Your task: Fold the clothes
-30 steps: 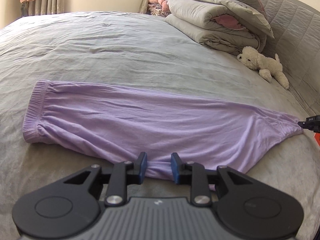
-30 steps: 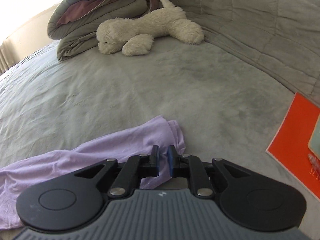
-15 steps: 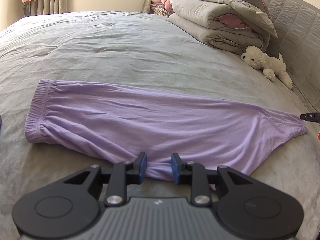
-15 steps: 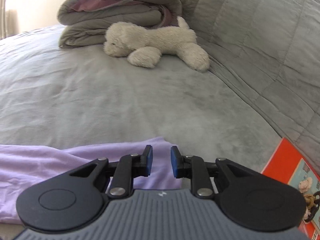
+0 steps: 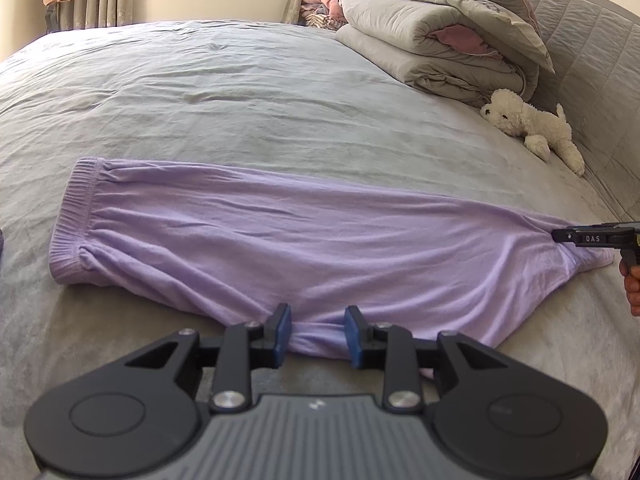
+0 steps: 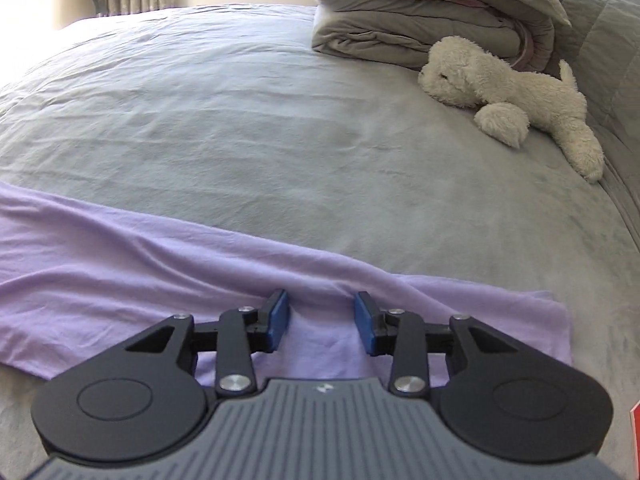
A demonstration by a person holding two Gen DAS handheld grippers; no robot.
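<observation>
Left wrist view: a pair of lilac trousers [image 5: 280, 240] lies folded lengthwise across the grey bed [image 5: 240, 100], its waistband end on the side away from the white toy dog [image 5: 532, 128] and its leg end pointing toward that dog's side of the bed. The left gripper [image 5: 316, 336] sits at the near edge of the trousers, about midway along. Its blue pads [image 5: 283, 334] stand a narrow way apart with a bunched fold of lilac cloth between them and touching both, and the jaws are opening slightly. At the leg end, on the dog's side, the tip of the right gripper [image 5: 576, 236] lies against the cloth, with part of a hand [image 5: 632, 288] below it.

From the right wrist view, the right gripper [image 6: 322, 324] hovers over the leg end of the trousers [image 6: 160, 272]. Its jaws are spreading, moderately wide, and the cloth lies flat beneath them, not pinched. A stack of folded grey quilts [image 6: 420, 28] rests just behind the dog [image 6: 500, 92].
</observation>
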